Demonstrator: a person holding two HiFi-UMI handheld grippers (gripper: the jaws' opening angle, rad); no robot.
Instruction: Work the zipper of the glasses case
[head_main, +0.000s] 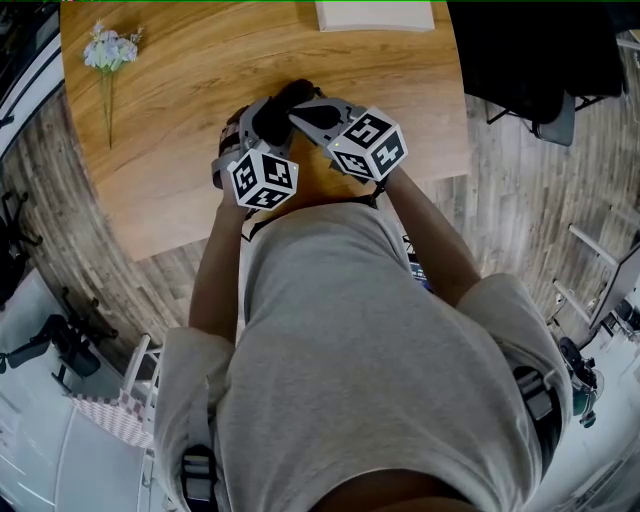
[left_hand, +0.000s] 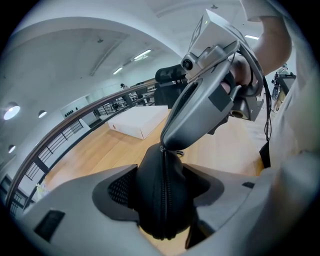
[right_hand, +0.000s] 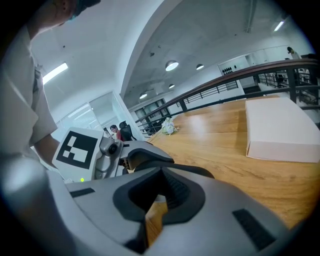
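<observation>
Holding the glasses case (left_hand: 165, 210) off the table (head_main: 200, 90) looks like the whole point of this pose. My left tongs (left_hand: 161, 186) are clamped across its black body, one pad on each flank, so the zipper (left_hand: 165, 192) runs straight up the middle of the left gripper view and faces the other tool. In the head view the case sits at centre top, just above the two marker cubes.

My right tongs (left_hand: 169, 141) come in from the upper right of that view and meet the case at the very top of the zipper track. They are clenched fully. In the right gripper view a small pale sliver shows at the pinch, and I take it for the zipper pull (right_hand: 158, 198). I judge one tool is bracing the shell while the other draws the slider along it.

Both sit close to my body, probably for steadiness.

For writing, I find none I can read. The case shows no logo, the white box (right_hand: 280, 130) is blank, and the cubes (head_main: 263, 180) carry only black-and-white squares.
</observation>
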